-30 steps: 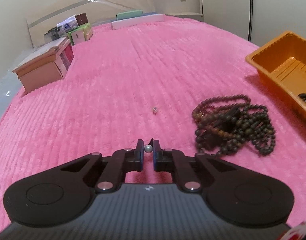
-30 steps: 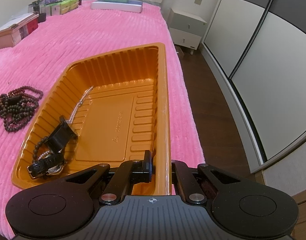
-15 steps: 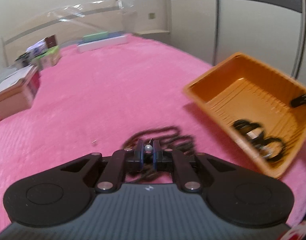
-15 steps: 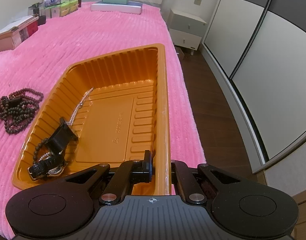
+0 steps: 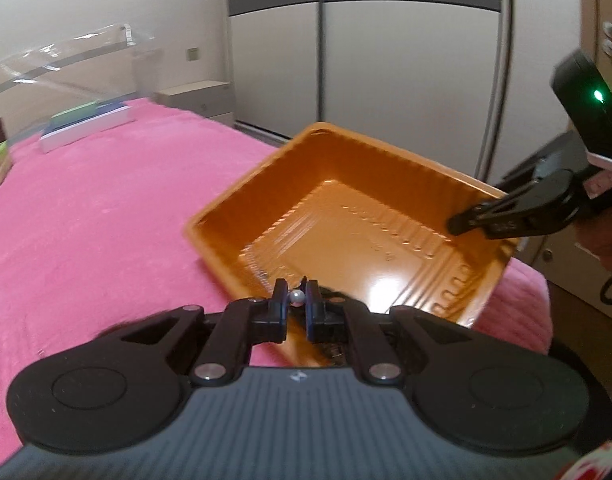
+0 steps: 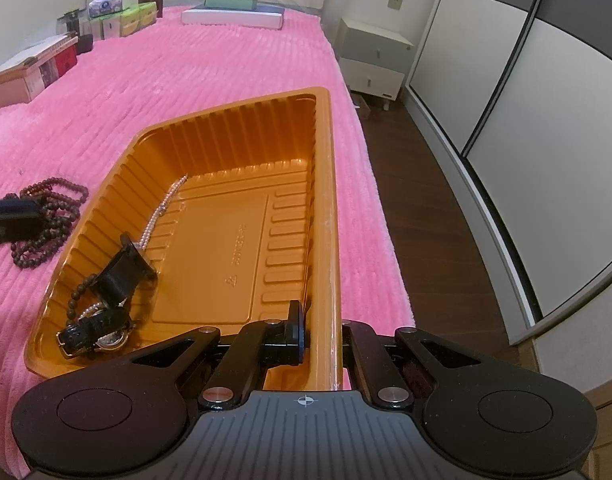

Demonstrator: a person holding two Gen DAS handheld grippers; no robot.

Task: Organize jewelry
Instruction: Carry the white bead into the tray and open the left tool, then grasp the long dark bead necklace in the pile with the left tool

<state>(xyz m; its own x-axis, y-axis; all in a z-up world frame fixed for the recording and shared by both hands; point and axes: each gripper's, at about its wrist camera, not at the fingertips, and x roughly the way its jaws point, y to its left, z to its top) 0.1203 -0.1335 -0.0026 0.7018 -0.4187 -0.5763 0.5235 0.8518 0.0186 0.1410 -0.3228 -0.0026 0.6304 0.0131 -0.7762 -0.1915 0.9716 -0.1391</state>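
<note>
My left gripper (image 5: 296,298) is shut on a small silver pearl earring (image 5: 296,297) and holds it over the near rim of the orange tray (image 5: 226,208). My right gripper (image 6: 319,330) is shut on the tray's right rim (image 6: 325,216); it also shows in the left wrist view (image 5: 465,222). Inside the tray lie a thin pearl chain (image 6: 162,210), a black watch (image 6: 96,330) and a dark beaded bracelet (image 6: 80,294). A pile of brown bead necklaces (image 6: 46,224) lies on the pink bedspread left of the tray, with the left gripper's finger (image 6: 10,218) over it.
The pink ribbed bedspread (image 6: 186,76) ends just right of the tray, with wood floor (image 6: 421,216) below. Boxes (image 6: 30,76) line the far left, flat boxes (image 6: 234,16) the headboard end. A nightstand (image 6: 371,64) and wardrobe doors (image 6: 525,80) stand right.
My left gripper has swung right with the earring, from above the bedspread near the bead pile to the tray's near rim. The right gripper has kept its hold on the tray.
</note>
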